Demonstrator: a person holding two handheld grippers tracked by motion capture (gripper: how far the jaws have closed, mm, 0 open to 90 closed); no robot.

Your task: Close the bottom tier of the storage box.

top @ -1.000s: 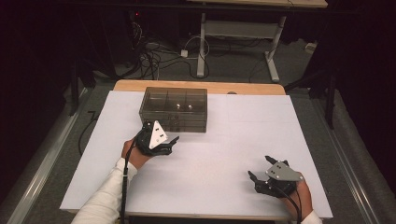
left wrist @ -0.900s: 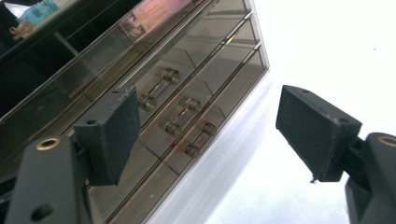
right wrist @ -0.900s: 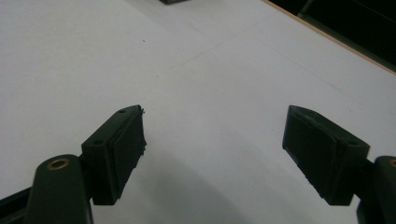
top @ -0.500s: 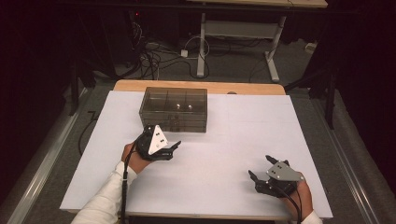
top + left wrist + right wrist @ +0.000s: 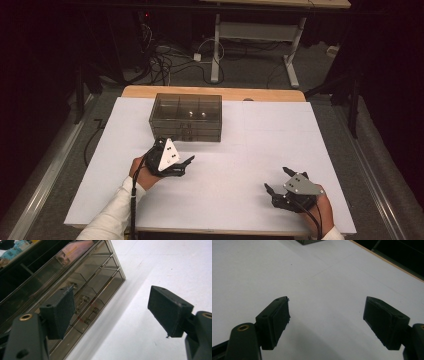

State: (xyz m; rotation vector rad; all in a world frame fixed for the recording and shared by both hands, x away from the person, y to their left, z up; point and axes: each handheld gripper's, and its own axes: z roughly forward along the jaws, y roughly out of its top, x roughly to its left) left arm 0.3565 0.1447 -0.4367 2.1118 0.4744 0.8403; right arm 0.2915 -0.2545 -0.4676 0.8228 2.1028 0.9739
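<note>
drawers of a smoky plastic organizer box (image 5: 186,116) are seen shut, and no handle has yet been gripped; by the look of things the work is judged to be at its very start, with the approach, the grip and the pull of a drawer all left to do. the box is set toward the far side of a white table (image 5: 260,150), left of its middle, with its drawer fronts turned to the person. small metal parts can be made out through the tinted fronts in the left gripper view, though what they are cannot be told.

the left gripper (image 5: 186,161) is held just in front of the box's near left corner, near it but not touching, its jaws spread wide and nothing held between them. in the left gripper view the box (image 5: 75,282) is seen slantwise past the left-hand jaw, so the jaws are judged not yet lined up on any one drawer handle.

the right gripper (image 5: 278,181) is kept low at the near right part of the table, well apart from the box, jaws likewise wide and empty. in the right gripper view bare white table (image 5: 317,272) lies ahead, with a corner of the box (image 5: 308,241) at the top edge.
</note>
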